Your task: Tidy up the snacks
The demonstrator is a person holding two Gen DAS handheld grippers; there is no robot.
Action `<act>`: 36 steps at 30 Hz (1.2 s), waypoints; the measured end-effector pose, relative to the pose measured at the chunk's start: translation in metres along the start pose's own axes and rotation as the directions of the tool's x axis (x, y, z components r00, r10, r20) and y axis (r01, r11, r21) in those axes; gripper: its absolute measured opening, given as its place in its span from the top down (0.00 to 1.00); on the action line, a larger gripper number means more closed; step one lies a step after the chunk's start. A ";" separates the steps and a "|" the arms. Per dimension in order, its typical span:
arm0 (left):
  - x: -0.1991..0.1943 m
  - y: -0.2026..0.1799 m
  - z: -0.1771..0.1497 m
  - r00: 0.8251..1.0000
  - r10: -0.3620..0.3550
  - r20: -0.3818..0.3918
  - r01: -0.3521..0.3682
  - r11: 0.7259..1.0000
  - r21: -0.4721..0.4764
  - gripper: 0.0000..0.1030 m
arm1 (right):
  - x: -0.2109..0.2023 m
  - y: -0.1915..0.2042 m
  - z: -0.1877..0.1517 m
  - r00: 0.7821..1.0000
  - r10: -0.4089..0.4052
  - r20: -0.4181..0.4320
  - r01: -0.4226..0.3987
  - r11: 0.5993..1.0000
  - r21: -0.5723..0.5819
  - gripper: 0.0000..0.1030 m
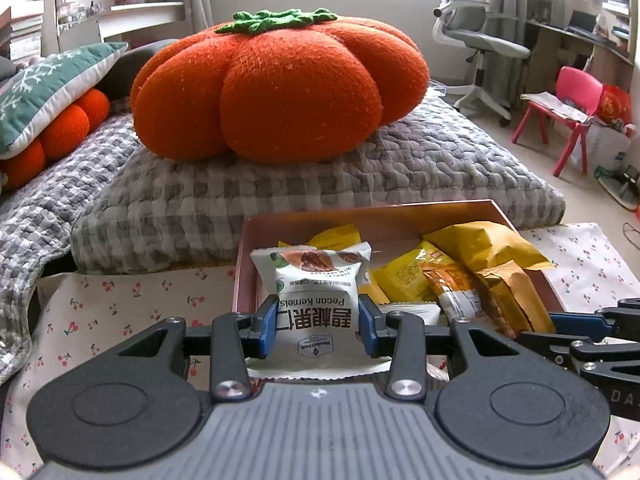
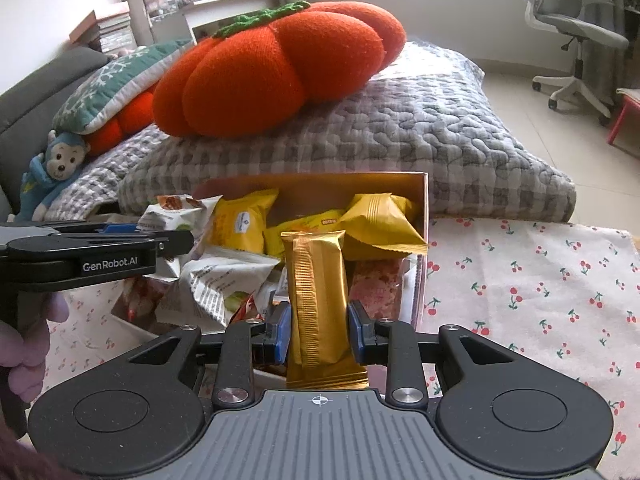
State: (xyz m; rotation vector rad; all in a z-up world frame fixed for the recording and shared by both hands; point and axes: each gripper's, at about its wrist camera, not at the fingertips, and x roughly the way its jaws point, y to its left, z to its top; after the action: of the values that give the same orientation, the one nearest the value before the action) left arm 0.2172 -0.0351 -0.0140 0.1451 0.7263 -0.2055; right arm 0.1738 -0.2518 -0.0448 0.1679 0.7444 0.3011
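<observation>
Holding a white pecan packet (image 1: 316, 300) between its blue pads, the left gripper (image 1: 318, 326) has its jaws clamped on the packet's two sides, at the near left edge of a pink box (image 1: 360, 216). The box stands on a cherry-print cloth (image 1: 120, 308) and holds yellow snack packets (image 1: 404, 276) and orange-brown ones (image 1: 500, 292) — piled loosely. Behind it lies a grey quilted cushion (image 1: 400, 160) with an orange pumpkin pillow (image 1: 280, 88) on top. The right gripper (image 1: 584, 332) shows at the right edge.

In the right wrist view, the right gripper (image 2: 319, 330) has its jaws clamped on a gold snack bar (image 2: 316, 296), held upright in front of the box (image 2: 424, 200). The pecan packet (image 2: 176, 210) sits to the left in the left gripper (image 2: 120, 236) — a hand (image 2: 24, 356) grips its handle. A blue toy monkey (image 2: 52, 168) lies at far left.
</observation>
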 end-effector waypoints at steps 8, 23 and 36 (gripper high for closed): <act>0.002 0.009 -0.006 0.999 -0.026 0.026 0.027 0.998 -0.054 0.63 | 0.002 0.007 0.002 0.999 -0.031 0.021 0.031 0.999 -0.018 0.72; -0.029 0.002 -0.008 0.996 -0.065 0.065 0.069 0.996 -0.051 0.15 | -0.022 0.001 0.010 0.998 -0.056 0.042 0.055 0.998 0.037 0.36; -0.079 0.000 -0.038 1.000 -0.017 -0.021 0.016 0.999 -0.044 0.03 | -0.083 0.008 -0.008 0.997 -0.058 0.056 0.054 0.996 0.067 0.17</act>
State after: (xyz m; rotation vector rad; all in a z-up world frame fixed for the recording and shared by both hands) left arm 0.1347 -0.0163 0.0110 0.0995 0.7532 -0.2033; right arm 0.1089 -0.2711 0.0050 0.2163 0.7008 0.2180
